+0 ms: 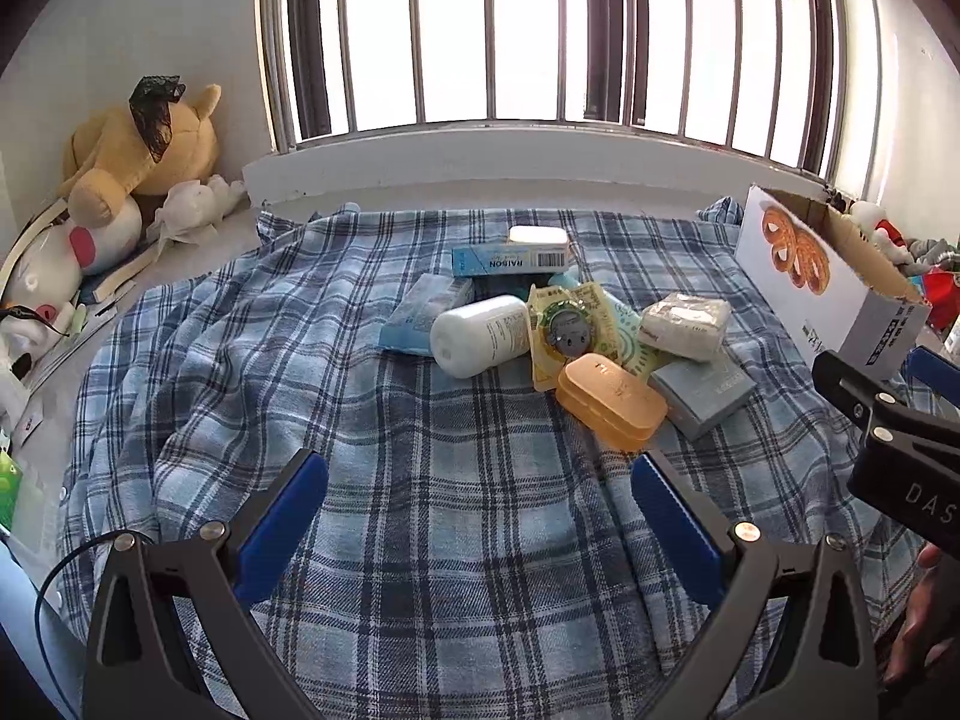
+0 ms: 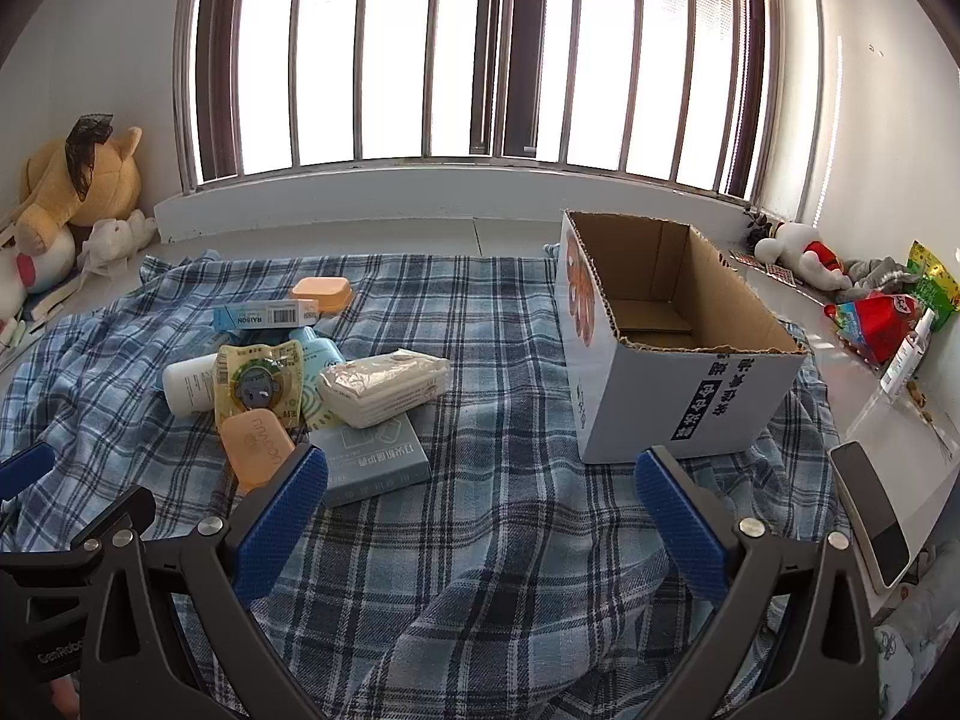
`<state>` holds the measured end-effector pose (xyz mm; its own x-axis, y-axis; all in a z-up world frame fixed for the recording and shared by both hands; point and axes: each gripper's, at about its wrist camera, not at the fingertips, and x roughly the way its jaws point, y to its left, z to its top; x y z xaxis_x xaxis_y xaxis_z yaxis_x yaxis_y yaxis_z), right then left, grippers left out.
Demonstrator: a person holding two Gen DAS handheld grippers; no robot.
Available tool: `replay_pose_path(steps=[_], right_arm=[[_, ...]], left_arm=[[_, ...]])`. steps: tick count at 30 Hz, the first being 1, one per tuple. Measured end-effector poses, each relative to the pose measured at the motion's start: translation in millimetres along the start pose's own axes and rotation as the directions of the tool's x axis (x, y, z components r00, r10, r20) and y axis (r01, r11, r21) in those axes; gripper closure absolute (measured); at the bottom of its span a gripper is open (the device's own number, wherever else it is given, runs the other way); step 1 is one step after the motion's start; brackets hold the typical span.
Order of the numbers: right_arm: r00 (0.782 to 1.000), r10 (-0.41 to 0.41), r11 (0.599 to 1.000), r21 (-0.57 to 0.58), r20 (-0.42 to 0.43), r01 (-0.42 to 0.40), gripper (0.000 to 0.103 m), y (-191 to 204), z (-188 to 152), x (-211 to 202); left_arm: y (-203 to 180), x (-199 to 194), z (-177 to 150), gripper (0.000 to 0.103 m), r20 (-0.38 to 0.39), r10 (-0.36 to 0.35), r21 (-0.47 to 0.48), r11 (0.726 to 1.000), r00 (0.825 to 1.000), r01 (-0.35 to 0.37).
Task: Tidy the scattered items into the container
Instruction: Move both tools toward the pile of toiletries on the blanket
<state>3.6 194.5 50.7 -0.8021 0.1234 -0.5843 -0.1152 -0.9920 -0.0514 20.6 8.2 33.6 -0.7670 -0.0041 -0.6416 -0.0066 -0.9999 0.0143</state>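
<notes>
A blue plaid cloth (image 2: 480, 360) covers the surface below a wide barred window (image 2: 480, 48), rumpled into folds toward the near edge. White walls close in both sides. Plush toys (image 1: 138, 144) are heaped in the far left corner, and more toys and packets (image 2: 870, 294) line the ledge at the right; a phone (image 2: 870, 510) lies near the right edge.

The scattered items sit in one loose pile at mid-cloth: a white bottle (image 1: 480, 333) on its side, a yellow-green packet (image 1: 564, 324) leaning on it, an orange case (image 1: 612, 399) in front, a grey-blue box (image 1: 705, 390) with a wrapped white pack (image 1: 687, 318) resting partly on it, a blue carton (image 1: 510, 258) behind. A second orange case (image 2: 321, 294) lies farthest back. The cardboard box (image 2: 684, 360) stands open and upright to the pile's right, well apart from it; it looks empty, though its near floor is hidden.

The left hand-held gripper (image 1: 480, 510) tilts downward over bare cloth short of the pile, fingers spread wide, nothing between them. The right hand-held gripper (image 2: 480, 510) tilts likewise, fingers wide apart and empty, between pile and box.
</notes>
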Motion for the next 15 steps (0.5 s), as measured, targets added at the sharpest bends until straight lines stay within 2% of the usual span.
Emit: replay_pose_path(steps=[9,12,15], right_arm=[[1.000,0.023,0.998,0.052,0.013,-0.024,0.001,-15,24,-13],[1.000,-0.006,0.999,0.050,0.030,0.004,0.001,-20,40,-22],[0.999,0.025,0.999,0.043,0.031,-0.026,0.001,-22,59,-29]], left_arm=[[2,-29,47,0.000,0.045,-0.003,-0.023,1.000,0.999,0.004],[0,-41,67,0.000,0.058,-0.034,-0.038,0.999,0.998,0.036],[-6,-49,85,0.000,0.068,-0.020,-0.025,0.999,0.998,0.021]])
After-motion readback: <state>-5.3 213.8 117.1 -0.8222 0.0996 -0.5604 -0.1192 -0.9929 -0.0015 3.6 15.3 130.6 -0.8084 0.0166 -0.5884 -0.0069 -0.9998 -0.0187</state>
